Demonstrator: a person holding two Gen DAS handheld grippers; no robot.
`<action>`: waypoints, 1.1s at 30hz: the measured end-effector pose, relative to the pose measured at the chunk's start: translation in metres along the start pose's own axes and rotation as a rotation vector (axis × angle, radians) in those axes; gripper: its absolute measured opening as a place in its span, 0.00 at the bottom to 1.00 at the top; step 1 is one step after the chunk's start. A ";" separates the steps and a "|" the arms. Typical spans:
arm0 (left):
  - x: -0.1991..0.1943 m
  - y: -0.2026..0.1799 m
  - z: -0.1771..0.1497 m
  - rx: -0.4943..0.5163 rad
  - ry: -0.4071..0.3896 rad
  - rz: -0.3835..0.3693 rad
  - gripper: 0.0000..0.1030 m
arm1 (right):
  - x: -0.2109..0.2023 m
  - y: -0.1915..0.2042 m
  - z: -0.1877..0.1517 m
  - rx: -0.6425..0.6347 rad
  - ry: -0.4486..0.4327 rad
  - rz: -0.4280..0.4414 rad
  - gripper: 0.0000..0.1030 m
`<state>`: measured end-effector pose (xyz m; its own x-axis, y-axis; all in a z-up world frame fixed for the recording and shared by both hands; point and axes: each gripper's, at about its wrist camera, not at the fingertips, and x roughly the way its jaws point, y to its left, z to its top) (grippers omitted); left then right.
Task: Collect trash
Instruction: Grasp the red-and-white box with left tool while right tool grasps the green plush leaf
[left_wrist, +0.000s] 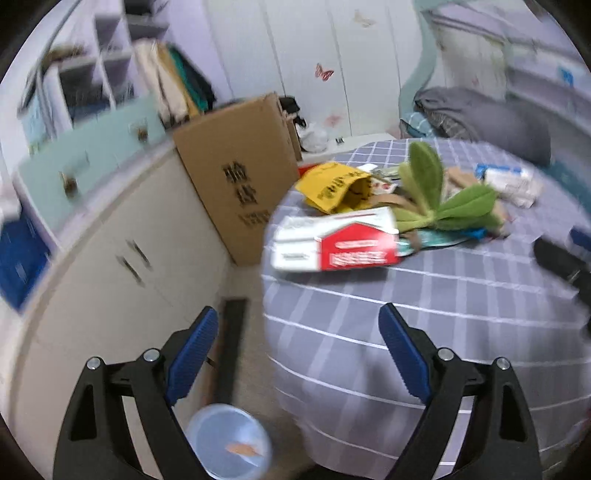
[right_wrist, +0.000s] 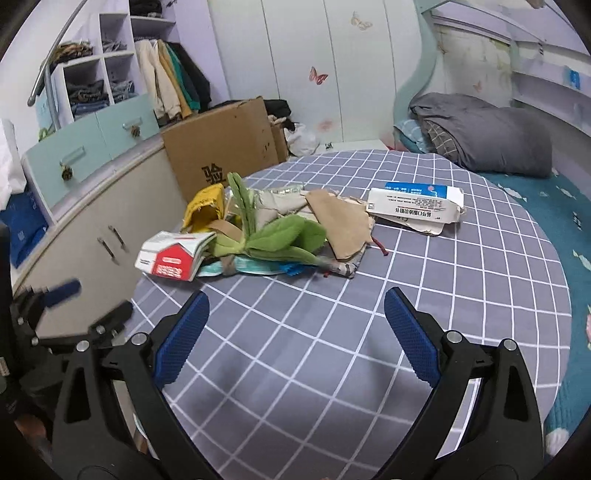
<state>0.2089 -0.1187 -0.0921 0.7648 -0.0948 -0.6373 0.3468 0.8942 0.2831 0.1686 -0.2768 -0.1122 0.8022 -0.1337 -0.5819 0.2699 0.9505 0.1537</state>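
Trash lies in a pile on the grey checked bed cover (right_wrist: 332, 350): a red and white carton (right_wrist: 171, 256) (left_wrist: 336, 240), a torn yellow bag (right_wrist: 205, 210) (left_wrist: 336, 186), a green plush leaf (right_wrist: 273, 236) (left_wrist: 439, 199), brown paper (right_wrist: 343, 225) and a blue and white box (right_wrist: 415, 203) (left_wrist: 509, 181). My left gripper (left_wrist: 299, 350) hangs open and empty over the bed's edge, short of the pile. Below it, a round pale blue container (left_wrist: 229, 441) stands on the floor. My right gripper (right_wrist: 295, 332) is open and empty above the cover, in front of the pile.
A large cardboard box (right_wrist: 221, 147) stands between the bed and a low white cabinet (right_wrist: 85, 229). A folded grey blanket (right_wrist: 487, 136) lies at the bed's head. Shelves with clothes (right_wrist: 103, 85) fill the far left. A teal quilt (right_wrist: 554, 229) covers the bed's right side.
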 end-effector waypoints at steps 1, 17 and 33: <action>0.005 0.001 0.001 0.029 -0.003 0.021 0.84 | 0.003 0.001 0.000 -0.004 0.006 0.002 0.91; 0.067 -0.008 0.009 0.459 -0.144 0.009 0.77 | 0.043 0.027 0.018 -0.087 0.057 0.001 0.91; 0.076 0.002 0.022 0.409 -0.177 -0.092 0.05 | 0.057 0.028 0.038 -0.085 0.034 0.007 0.91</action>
<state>0.2803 -0.1337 -0.1242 0.7896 -0.2708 -0.5507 0.5762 0.6358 0.5135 0.2422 -0.2690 -0.1104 0.7850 -0.1189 -0.6080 0.2171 0.9720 0.0902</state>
